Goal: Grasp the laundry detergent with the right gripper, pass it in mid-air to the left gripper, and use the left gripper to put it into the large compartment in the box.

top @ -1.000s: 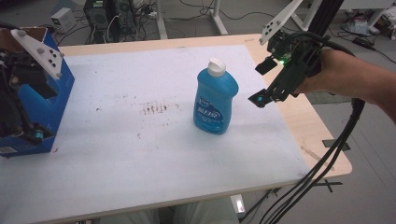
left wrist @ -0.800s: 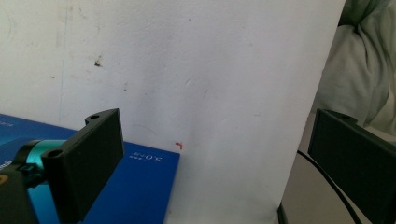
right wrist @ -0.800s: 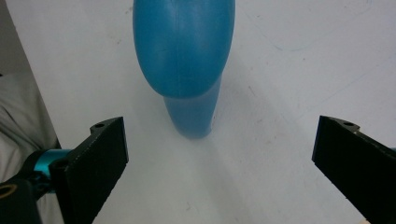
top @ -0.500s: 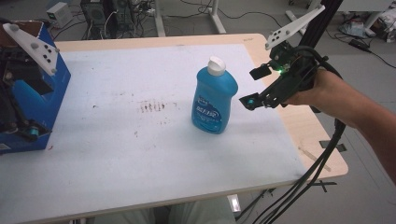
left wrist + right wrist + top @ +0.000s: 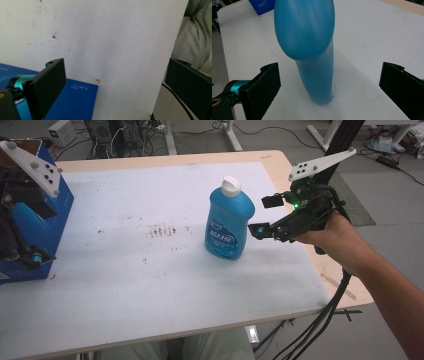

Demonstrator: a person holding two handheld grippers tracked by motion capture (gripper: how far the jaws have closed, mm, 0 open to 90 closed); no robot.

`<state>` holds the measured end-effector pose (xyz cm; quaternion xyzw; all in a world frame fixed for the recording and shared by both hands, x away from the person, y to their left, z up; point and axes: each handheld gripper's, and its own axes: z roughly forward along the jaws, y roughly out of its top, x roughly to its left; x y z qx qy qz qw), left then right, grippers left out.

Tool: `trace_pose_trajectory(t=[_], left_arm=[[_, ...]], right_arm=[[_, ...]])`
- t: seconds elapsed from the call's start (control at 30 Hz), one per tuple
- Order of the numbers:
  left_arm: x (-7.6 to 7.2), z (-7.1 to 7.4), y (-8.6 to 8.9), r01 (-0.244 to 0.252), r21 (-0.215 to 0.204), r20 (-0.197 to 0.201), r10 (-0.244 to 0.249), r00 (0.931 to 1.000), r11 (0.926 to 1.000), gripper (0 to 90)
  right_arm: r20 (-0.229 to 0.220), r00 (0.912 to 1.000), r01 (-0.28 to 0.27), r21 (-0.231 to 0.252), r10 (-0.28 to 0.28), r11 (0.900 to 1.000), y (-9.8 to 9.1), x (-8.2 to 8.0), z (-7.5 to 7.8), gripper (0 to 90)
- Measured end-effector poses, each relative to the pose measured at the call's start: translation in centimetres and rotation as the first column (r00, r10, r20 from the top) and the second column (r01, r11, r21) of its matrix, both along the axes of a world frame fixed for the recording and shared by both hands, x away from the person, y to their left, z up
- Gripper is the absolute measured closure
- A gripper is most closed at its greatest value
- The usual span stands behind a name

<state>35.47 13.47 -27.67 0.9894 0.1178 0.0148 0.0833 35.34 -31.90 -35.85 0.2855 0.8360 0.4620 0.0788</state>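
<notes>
Blue dish-soap bottle [image 5: 229, 219] stood upright mid-table, just left of the right gripper [image 5: 264, 215], jaws wide, nothing held. Risk: a jaw nudging the tall bottle (narrow base) could topple it. Left gripper [image 5: 112, 85] open over the blue box [image 5: 30, 220]. Right gripper had moved closer than a second before.

Right gripper [image 5: 266, 215]: black housing, green indicator light, white three-cornered plate with dark holes on top, black cable bundle trailing below. Jaws: flat black pads, textured faces, teal fitting at base. Left gripper [image 5: 115, 82]: same black jaws. Person: light trousers.
</notes>
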Motion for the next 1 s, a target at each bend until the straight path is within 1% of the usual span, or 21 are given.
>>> trace_pose_trajectory(t=[0.1,0.23,0.37,0.7,0.83,1.0], left_arm=[[0.0,-0.1,0.0,-0.002,-0.003,-0.002,0.002,1.0,1.0,3.5],[0.1,-0.2,0.0,-0.004,0.0,-0.006,0.004,1.0,1.0,3.5],[0.2,-0.3,0.0,-0.004,0.001,-0.007,0.004,1.0,1.0,3.5],[0.3,-0.5,0.0,-0.006,0.002,-0.009,0.006,0.9999,1.0,3.5],[0.4,-0.5,0.0,-0.005,0.004,-0.012,0.005,0.9999,1.0,3.5],[0.4,-0.6,0.0,-0.008,0.0,-0.011,0.008,0.9999,1.0,3.5]], right_arm=[[0.003,1.0,-0.002,0.003,0.002,1.0,0.1,0.0,-0.4,2.6],[-0.006,0.9999,-0.01,0.005,0.01,0.9999,0.5,0.1,-1.1,2.6],[-0.003,0.9999,-0.014,0.004,0.014,0.9999,0.7,0.2,-1.3,2.6],[-0.003,0.9995,-0.031,0.012,0.032,0.9994,1.9,0.8,-2.2,2.6],[-0.004,0.9996,-0.029,0.017,0.029,0.9994,2.2,1.0,-2.4,2.6],[0.014,0.9994,-0.031,0.024,0.031,0.9992,2.8,1.0,-2.7,2.6]])
